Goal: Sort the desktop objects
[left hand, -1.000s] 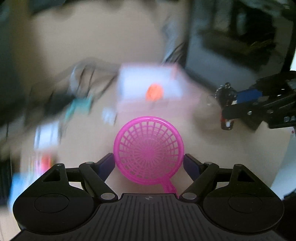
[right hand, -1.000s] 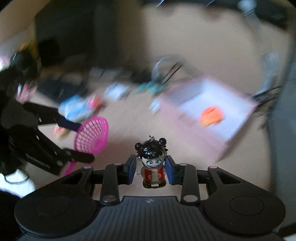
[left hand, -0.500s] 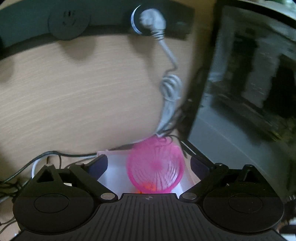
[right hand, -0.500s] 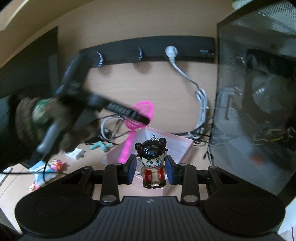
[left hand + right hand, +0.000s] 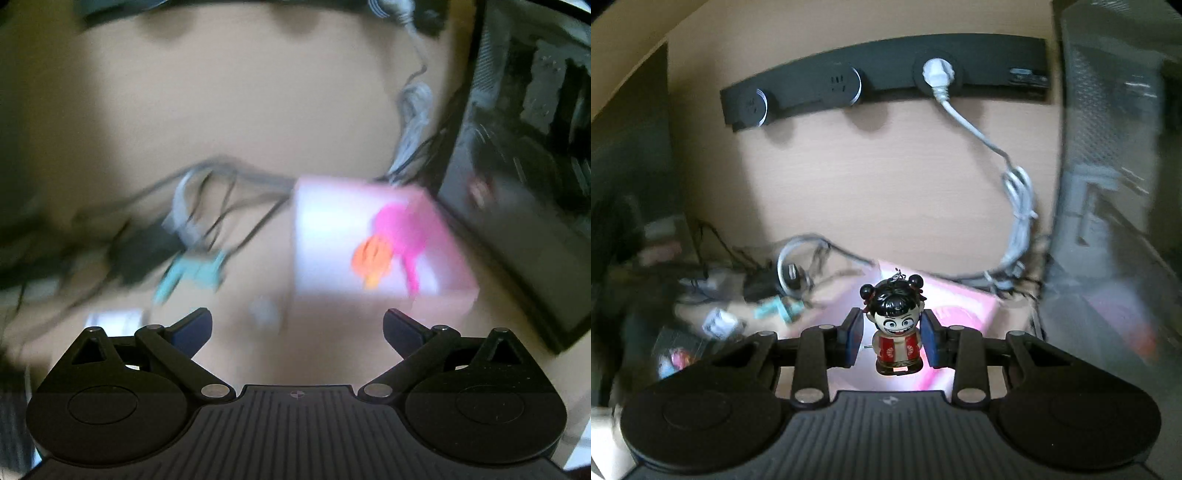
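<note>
right claw (image 5: 892,341) gripping figurine (image 5: 895,330), strainer (image 5: 400,230) seemingly boxed

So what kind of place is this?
Probably a home or office computer desk: a wall-mounted power strip with a white plug, tangled cables, and what looks like a PC tower.

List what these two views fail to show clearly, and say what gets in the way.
- Left wrist view: motion blur smears the pink box; the pink strainer and orange item inside have no readable detail.
- Left wrist view: the teal object and cables are blurred beyond identifying.
- Right wrist view: the figurine and right gripper hide most of the box, so its contents cannot be seen.
</note>
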### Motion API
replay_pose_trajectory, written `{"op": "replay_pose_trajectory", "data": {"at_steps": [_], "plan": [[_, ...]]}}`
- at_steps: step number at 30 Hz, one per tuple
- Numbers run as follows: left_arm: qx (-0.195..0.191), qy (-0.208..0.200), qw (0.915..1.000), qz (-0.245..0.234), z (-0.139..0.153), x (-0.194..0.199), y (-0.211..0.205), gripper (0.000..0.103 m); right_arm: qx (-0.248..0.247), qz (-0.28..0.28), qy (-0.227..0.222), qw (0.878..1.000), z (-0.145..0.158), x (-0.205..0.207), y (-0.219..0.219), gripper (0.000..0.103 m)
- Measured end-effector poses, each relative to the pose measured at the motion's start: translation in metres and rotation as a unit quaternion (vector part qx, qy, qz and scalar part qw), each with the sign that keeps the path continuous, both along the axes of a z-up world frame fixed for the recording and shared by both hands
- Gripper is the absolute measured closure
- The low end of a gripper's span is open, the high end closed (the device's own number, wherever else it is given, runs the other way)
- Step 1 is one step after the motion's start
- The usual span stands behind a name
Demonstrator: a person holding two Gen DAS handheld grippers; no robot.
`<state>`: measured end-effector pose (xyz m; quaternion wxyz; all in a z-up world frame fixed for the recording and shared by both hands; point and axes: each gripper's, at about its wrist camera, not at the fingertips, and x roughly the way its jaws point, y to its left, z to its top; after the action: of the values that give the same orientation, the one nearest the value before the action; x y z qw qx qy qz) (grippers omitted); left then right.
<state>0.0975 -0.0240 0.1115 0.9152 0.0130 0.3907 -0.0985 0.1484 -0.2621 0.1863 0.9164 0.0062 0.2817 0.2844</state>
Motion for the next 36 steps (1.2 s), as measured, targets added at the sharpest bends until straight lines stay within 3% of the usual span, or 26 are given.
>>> {"op": "replay_pose_trajectory", "data": {"at_steps": [1, 2, 4, 11, 16, 19, 23, 26, 28, 30, 32, 33, 34, 36], "plan": [[-0.004, 0.009, 0.9998, 0.016, -0.004, -0.012, 0.008, 0.001, 0.011, -0.003, -0.004, 1.0, 0.001, 0.007, 0.004, 0.067], [-0.01, 0.018, 0.9993, 0.033, -0.008, -0.024, 0.014, 0.001, 0.016, -0.003, -0.007, 1.0, 0.002, 0.014, 0.009, 0.057], [-0.015, 0.029, 0.9971, 0.069, -0.016, -0.047, 0.027, 0.001, 0.015, -0.002, -0.02, 1.0, 0.001, 0.018, 0.022, 0.052], [0.013, 0.034, 0.9838, 0.175, -0.023, -0.11, 0.07, 0.001, -0.011, 0.1, 0.009, 0.995, -0.026, 0.006, 0.099, 0.052], [0.018, 0.044, 0.9742, 0.22, -0.03, -0.138, 0.092, 0.001, -0.087, 0.183, 0.003, 0.979, -0.052, -0.006, 0.192, 0.052], [0.003, 0.044, 0.9691, 0.243, -0.033, -0.153, 0.105, 0.001, -0.156, 0.183, -0.018, 0.97, -0.075, 0.007, 0.243, 0.052], [-0.017, 0.041, 0.9653, 0.257, -0.035, -0.169, 0.122, 0.001, -0.209, 0.176, 0.005, 0.962, -0.105, 0.036, 0.286, 0.056], [-0.027, 0.049, 0.9627, 0.265, -0.04, -0.175, 0.133, 0.001, -0.231, 0.162, 0.032, 0.959, -0.122, 0.055, 0.299, 0.057], [-0.032, 0.054, 0.9621, 0.266, -0.044, -0.175, 0.138, 0.001, -0.227, 0.157, 0.061, 0.959, -0.128, 0.065, 0.295, 0.071], [-0.039, 0.056, 0.9622, 0.264, -0.048, -0.171, 0.143, 0.001, -0.211, 0.163, 0.073, 0.961, -0.128, 0.06, 0.288, 0.072], [-0.045, 0.057, 0.9642, 0.255, -0.051, -0.166, 0.143, 0.001, -0.195, 0.198, 0.099, 0.955, -0.126, 0.042, 0.279, 0.073], [-0.044, 0.056, 0.9659, 0.249, -0.051, -0.162, 0.143, 0.001, -0.185, 0.236, 0.118, 0.947, -0.124, 0.031, 0.272, 0.073], [-0.044, 0.053, 0.968, 0.241, -0.051, -0.158, 0.142, 0.001, -0.175, 0.268, 0.119, 0.94, -0.119, 0.016, 0.264, 0.073], [-0.048, 0.047, 0.9716, 0.227, -0.05, -0.15, 0.138, 0.001, -0.167, 0.271, 0.08, 0.945, -0.108, -0.012, 0.237, 0.071]]}}
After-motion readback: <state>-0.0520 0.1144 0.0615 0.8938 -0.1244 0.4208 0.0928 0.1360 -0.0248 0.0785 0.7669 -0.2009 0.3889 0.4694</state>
